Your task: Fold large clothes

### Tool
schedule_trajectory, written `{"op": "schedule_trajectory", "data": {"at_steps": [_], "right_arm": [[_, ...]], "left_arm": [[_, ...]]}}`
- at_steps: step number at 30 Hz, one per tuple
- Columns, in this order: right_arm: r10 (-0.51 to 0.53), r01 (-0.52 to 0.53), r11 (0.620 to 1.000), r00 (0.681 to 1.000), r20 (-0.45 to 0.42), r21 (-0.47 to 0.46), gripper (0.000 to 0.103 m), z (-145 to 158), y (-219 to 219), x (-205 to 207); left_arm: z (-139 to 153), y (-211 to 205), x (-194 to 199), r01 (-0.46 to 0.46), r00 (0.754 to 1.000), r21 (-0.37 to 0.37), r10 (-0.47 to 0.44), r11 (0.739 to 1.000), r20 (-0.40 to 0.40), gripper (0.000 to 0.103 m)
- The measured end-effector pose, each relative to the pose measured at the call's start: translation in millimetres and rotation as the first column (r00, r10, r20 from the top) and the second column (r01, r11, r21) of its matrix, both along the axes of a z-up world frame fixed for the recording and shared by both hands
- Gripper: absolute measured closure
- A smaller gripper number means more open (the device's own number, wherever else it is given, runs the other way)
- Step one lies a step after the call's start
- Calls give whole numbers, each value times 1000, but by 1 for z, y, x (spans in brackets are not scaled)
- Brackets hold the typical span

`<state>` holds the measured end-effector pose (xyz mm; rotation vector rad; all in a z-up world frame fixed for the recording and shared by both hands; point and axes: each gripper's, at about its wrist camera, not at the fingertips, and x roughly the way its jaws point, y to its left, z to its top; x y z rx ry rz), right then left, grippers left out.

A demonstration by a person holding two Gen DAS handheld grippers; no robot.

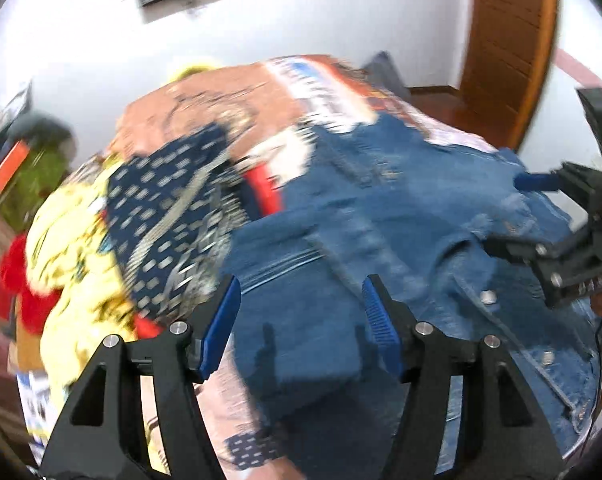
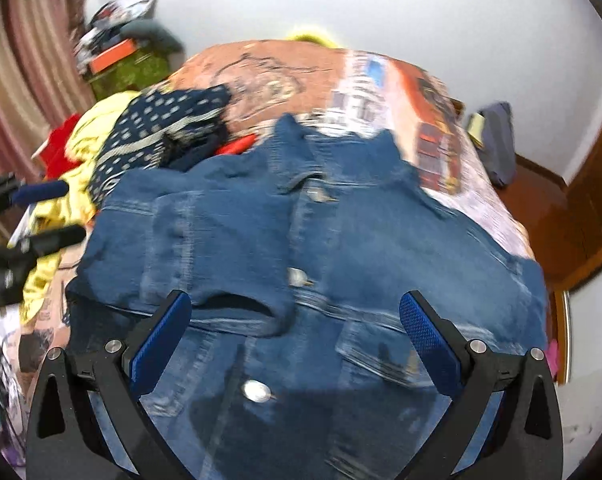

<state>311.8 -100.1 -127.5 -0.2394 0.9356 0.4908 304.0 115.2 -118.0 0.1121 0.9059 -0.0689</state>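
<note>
Denim jacket (image 2: 301,232) lies spread on the bed (image 2: 285,68), beside piled clothes (image 1: 141,216). Both hand-held grippers, left (image 1: 297,312) and right (image 2: 297,328), hover spread, empty. Heavy, stiff, non-slippery cloth; grasp at hem corners.

Our left gripper (image 1: 299,320) has black plastic fingers shaped as open triangular frames, each fixed with round silver screws. Ribbed blue pads (image 1: 217,332) line their inner faces. Our right gripper (image 2: 295,346) is built alike: black triangular frames, silver screws at the joints, and blue pads (image 2: 425,344) with a fine dotted texture.
</note>
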Motion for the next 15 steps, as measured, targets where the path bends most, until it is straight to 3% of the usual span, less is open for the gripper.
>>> {"op": "schedule_trajectory", "data": {"at_steps": [5, 15], "right_arm": [[105, -106, 994, 994, -13, -36, 0, -14, 43, -3], [158, -170, 975, 983, -89, -145, 2, -58, 94, 1]], "left_arm": [[-20, 38, -11, -96, 995, 21, 96, 995, -20, 41], [-48, 47, -22, -101, 993, 30, 103, 994, -50, 41]]}}
